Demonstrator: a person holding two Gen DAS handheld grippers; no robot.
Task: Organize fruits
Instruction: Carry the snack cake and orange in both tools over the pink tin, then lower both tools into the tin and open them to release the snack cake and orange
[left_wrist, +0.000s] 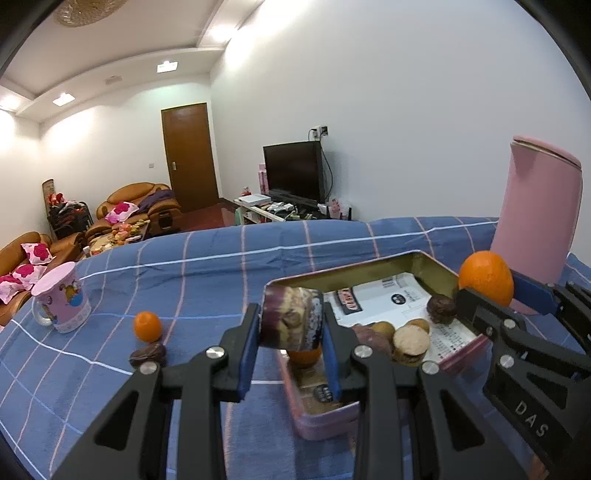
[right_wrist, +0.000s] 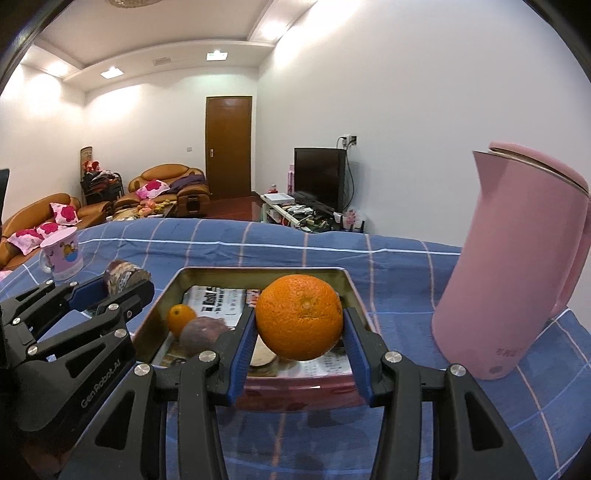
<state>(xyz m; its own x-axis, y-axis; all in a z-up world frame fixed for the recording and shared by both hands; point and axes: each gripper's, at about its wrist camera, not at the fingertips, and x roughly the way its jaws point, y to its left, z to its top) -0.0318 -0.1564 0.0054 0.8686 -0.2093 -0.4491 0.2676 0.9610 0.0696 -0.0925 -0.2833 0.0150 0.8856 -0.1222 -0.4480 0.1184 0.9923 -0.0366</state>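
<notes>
My left gripper (left_wrist: 291, 325) is shut on a purple-brown fruit piece (left_wrist: 291, 318) and holds it above the near left corner of the pink tin tray (left_wrist: 325, 421). My right gripper (right_wrist: 300, 332) is shut on a large orange (right_wrist: 299, 317) and holds it above the tray's (right_wrist: 162, 306) near right part; it also shows in the left wrist view (left_wrist: 485, 278). In the tray lie a small orange (right_wrist: 181, 318), a dark passion fruit (right_wrist: 203, 334) and cut halves (left_wrist: 410, 341). On the cloth to the left lie a small orange (left_wrist: 147, 325) and a dark fruit (left_wrist: 148, 355).
A tall pink kettle (right_wrist: 517, 266) stands right of the tray. A pink mug (left_wrist: 62, 299) stands at the far left of the blue checked cloth (left_wrist: 221, 273). Printed paper (left_wrist: 391, 295) lines the tray. Sofas, a door and a TV lie beyond.
</notes>
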